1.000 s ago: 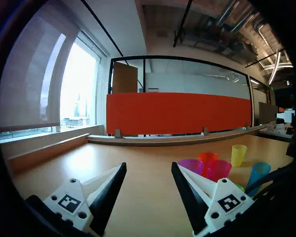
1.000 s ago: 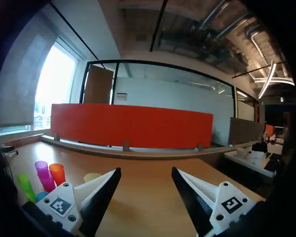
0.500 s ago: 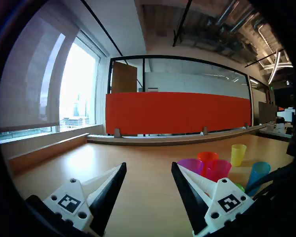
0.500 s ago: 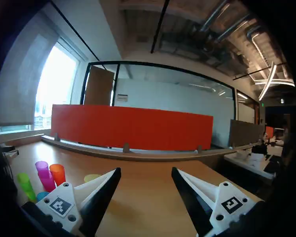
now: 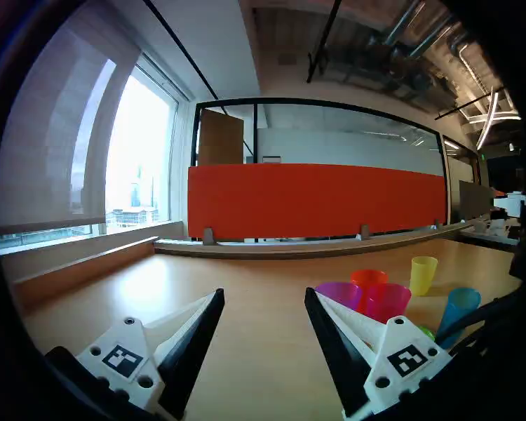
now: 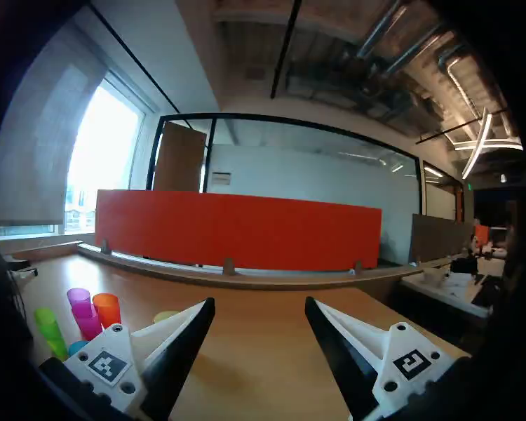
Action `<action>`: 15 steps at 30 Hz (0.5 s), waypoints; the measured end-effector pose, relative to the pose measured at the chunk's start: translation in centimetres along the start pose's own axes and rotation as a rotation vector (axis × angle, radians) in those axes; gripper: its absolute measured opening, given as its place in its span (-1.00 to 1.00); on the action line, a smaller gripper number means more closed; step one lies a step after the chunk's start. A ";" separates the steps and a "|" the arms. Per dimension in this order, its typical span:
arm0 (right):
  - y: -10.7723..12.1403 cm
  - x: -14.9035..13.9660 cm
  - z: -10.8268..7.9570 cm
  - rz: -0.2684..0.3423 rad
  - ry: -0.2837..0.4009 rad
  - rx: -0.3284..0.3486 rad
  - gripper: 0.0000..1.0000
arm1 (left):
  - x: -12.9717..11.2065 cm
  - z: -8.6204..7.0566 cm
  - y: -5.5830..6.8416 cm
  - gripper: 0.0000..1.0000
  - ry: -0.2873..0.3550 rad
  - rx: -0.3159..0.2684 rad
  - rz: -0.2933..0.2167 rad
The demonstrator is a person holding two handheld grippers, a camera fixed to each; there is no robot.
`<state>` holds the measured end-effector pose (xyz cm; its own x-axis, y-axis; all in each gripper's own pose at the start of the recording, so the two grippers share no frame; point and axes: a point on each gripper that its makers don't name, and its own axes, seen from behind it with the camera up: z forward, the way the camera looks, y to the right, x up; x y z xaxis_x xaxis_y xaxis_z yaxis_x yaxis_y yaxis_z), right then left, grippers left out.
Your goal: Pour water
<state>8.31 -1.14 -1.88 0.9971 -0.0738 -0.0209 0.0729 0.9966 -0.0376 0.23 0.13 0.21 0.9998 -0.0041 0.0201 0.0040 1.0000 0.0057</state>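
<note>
Two grippers open wide over a wooden table (image 5: 263, 270), holding nothing.
The left gripper (image 5: 263, 293) has its fingers spread apart, and the bright cups (image 5: 387, 300) stand close together on the table to its right. The right gripper (image 6: 259, 302) is spread too, with the cups low on its left, partly behind one finger.

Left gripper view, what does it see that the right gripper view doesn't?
The left gripper view gives the left gripper, open, with the yellow cup standing in full sight. The right gripper view gives the right gripper, open, with the tall green cup in full sight. Both give the orange cup, the pink cup, the red divider and the wooden table.
</note>
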 end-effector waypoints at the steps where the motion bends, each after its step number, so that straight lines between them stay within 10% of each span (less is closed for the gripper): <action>1: 0.0 -0.1 0.0 -0.001 0.002 0.000 0.99 | 0.0 0.0 0.0 0.69 0.000 0.000 0.000; 15: -1.1 -0.8 0.6 -0.010 0.048 0.028 0.99 | -0.1 0.0 0.0 0.69 0.000 0.000 0.000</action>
<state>7.49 -2.14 -1.23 0.9941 -0.0846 -0.0682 0.0841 0.9964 -0.0097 0.17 0.12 0.19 0.9998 -0.0038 0.0200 0.0037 1.0000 0.0058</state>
